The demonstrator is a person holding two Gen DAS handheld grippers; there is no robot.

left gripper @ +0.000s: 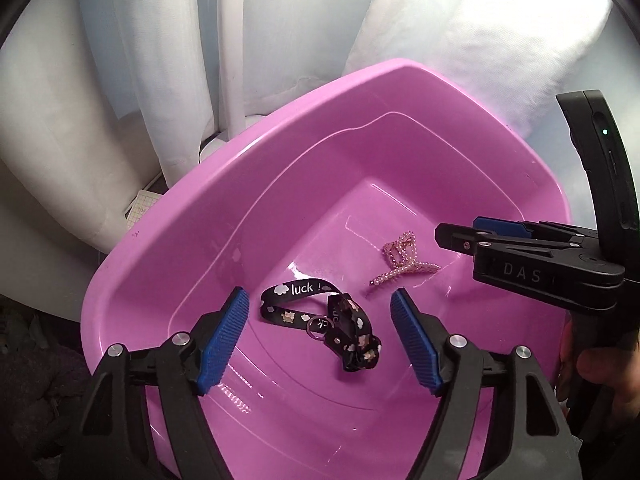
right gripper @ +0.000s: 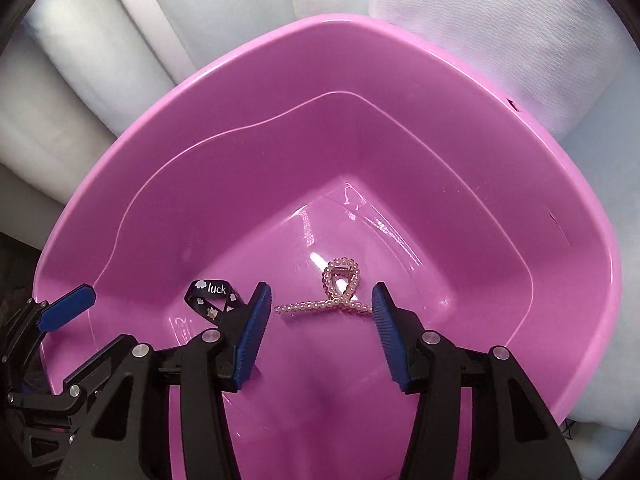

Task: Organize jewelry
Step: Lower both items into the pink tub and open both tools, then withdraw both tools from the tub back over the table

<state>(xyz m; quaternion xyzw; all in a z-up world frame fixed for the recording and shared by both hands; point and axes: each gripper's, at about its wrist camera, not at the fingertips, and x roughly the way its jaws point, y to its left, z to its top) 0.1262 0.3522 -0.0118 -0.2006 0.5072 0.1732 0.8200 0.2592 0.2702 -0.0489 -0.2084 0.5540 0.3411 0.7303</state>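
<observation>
Both tongs, left [left gripper: 318, 344] and right [right gripper: 322, 336], gape empty over the basin [right gripper: 460, 120]; the pearl clip [right gripper: 336, 294] may skid on slick plastic.

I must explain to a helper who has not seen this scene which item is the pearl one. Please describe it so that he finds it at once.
Look into the large glossy pink plastic basin; two items lie on its floor. The pearl-beaded hair clip lies beyond the open right gripper. Unlike the black printed fabric strap beside it, lettered "luck", it is pale, beaded, with a rounded loop above a straight bar.
</observation>
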